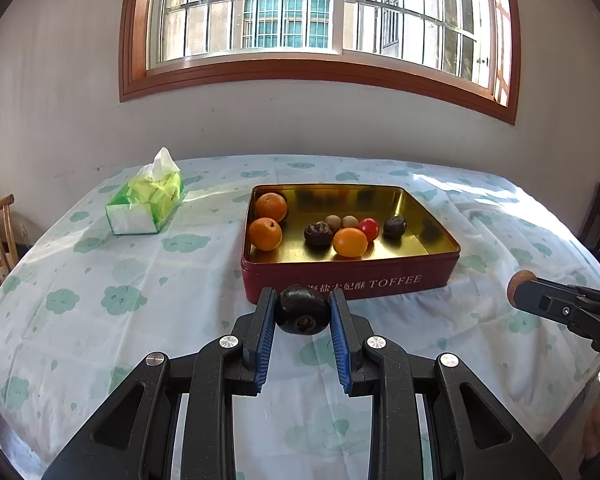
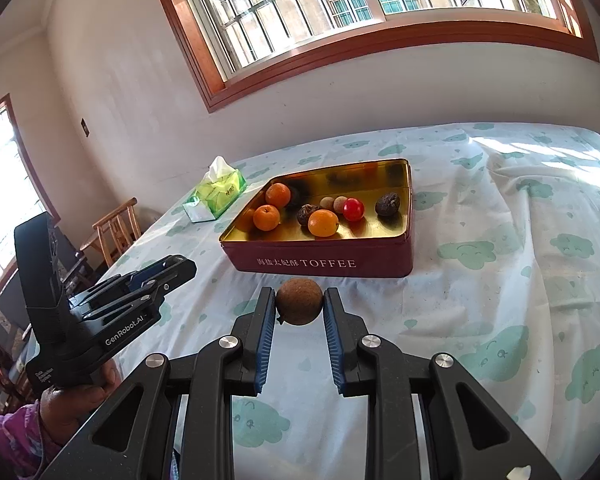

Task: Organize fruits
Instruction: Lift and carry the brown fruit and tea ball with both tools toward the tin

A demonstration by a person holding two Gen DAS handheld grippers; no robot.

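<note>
L gripper (image 1: pixel 302 310) pinches dark fruit (image 1: pixel 302 309); R gripper (image 2: pixel 299 307) pinches brown fruit (image 2: pixel 299 306). Both aimed 12 o'clock at toffee tin (image 1: pixel 352 280), prob. for drop-in w/ other fruit.

Right hand-held gripper (image 2: pixel 299 307) clamped on brown round fruit (image 2: pixel 299 306), just before red TOFFEE tin (image 2: pixel 320 262) on bench (image 2: pixel 480 300) with cloud-print cloth. In tin: two oranges (image 2: pixel 277 194) at left, third orange (image 2: pixel 323 223) near front wall, red fruit (image 2: pixel 353 209) right of it, dark wrinkled fruit (image 2: pixel 387 203) further right. Tissue pack (image 2: pixel 216 194) left of tin. Left hand-held gripper (image 2: pixel 182 266) left of tin, hand (image 2: pixel 74 398) holding it.
</note>
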